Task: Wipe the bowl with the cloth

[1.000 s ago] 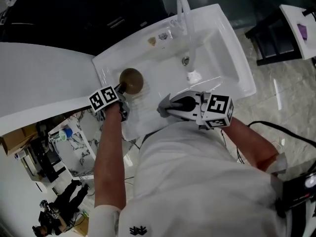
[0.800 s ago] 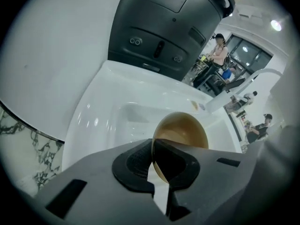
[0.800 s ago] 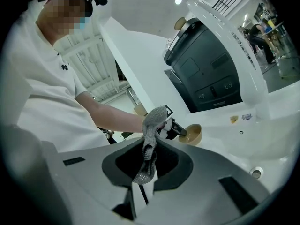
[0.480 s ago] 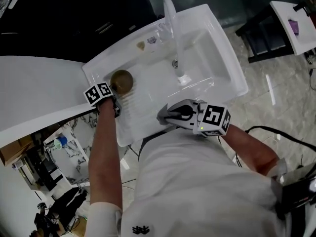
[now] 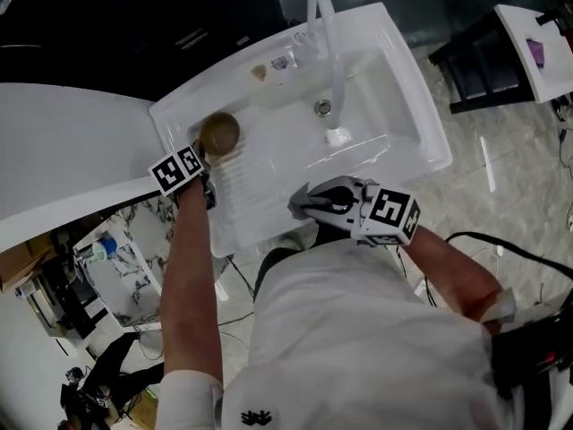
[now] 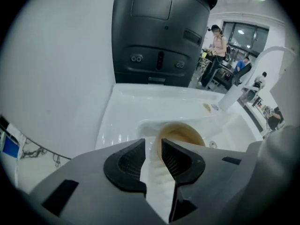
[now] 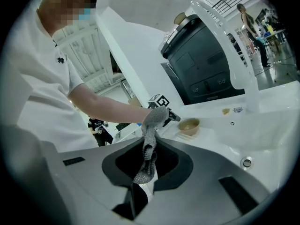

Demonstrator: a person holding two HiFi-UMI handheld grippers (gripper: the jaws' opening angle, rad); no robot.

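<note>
Now your left gripper (image 6: 153,149) jaws, just opened, hold nothing; take the likely slick, stiff round tan bowl (image 6: 182,134) by its rim; right gripper (image 7: 147,162) jaws pinch the limp grey knit cloth (image 7: 149,144).

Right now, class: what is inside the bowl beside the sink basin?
Nothing shows inside the bowl: the head view gives only its brown inner surface. From the right gripper view, the bowl's own near wall covers its bottom.
</note>
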